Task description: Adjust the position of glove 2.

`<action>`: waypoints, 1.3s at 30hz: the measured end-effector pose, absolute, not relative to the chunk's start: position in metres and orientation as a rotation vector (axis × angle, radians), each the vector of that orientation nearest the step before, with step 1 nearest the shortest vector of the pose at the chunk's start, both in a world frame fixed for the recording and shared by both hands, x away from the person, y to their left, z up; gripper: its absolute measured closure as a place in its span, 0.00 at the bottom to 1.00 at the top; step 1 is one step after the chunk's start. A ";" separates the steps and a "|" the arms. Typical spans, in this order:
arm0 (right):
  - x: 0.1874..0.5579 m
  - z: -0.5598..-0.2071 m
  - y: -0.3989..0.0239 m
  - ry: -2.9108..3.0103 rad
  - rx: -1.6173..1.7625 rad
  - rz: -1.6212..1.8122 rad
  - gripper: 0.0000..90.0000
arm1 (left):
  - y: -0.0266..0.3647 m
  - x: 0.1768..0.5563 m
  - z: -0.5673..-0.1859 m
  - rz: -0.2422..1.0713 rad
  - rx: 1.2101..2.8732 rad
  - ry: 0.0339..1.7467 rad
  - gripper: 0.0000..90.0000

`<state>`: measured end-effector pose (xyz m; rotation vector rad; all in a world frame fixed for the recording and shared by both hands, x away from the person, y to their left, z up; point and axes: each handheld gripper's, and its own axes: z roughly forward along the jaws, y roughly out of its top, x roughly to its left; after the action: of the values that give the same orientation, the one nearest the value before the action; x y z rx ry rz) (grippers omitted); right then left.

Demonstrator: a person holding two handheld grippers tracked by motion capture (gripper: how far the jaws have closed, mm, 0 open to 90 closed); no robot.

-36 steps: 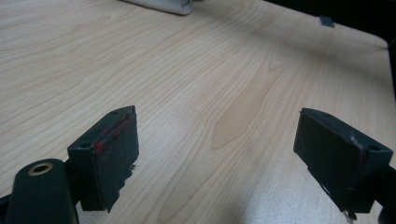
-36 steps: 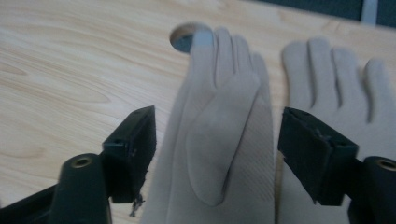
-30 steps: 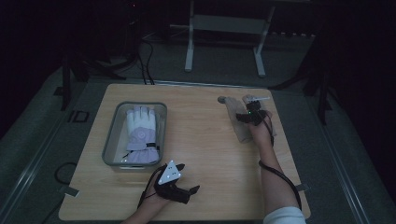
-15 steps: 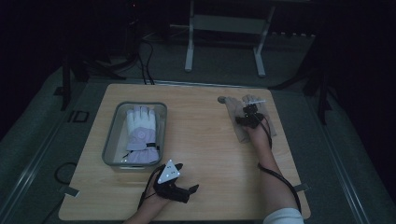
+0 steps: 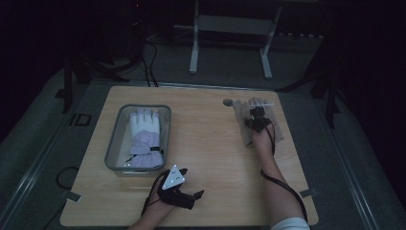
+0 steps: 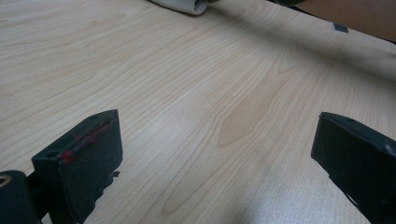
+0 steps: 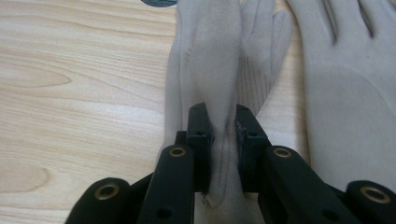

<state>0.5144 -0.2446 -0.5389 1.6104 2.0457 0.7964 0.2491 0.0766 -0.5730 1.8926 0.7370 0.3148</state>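
Forearms enter from the near edge of the desk [image 5: 206, 139]. Stretched far forward, the right gripper [image 7: 223, 135] has just been closing, and its jaws now pinch a raised fold of the grey glove [image 7: 210, 60], which lies flat at the desk's far right beside a second grey glove [image 7: 345, 93]. Low over bare wood near the front edge, the left gripper [image 5: 179, 191] stands wide open, just in front of the grey bin [image 5: 115, 143] holding a white glove [image 5: 143, 136].

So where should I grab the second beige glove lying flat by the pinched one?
Probably the cuff end of the flat beige glove, coming from the person's side along its length: it lies flat, fingers pointing away. The right gripper has just closed on a raised fold of the neighbouring glove.
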 end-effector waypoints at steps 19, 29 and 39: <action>0.452 -0.493 -0.197 1.980 1.592 1.018 0.89 | 0.075 0.249 -0.573 0.330 1.902 0.745 0.03; 0.407 -0.458 -0.169 1.936 1.517 1.154 0.88 | 0.075 0.248 -0.573 0.345 1.905 0.734 0.03; 0.374 -0.487 -0.157 1.880 1.668 1.241 0.88 | 0.074 0.248 -0.573 0.350 1.910 0.736 0.03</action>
<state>0.3741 -0.1570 -0.4866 1.6677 1.8797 1.2409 0.2478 0.0742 -0.5727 1.9096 0.7360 0.3504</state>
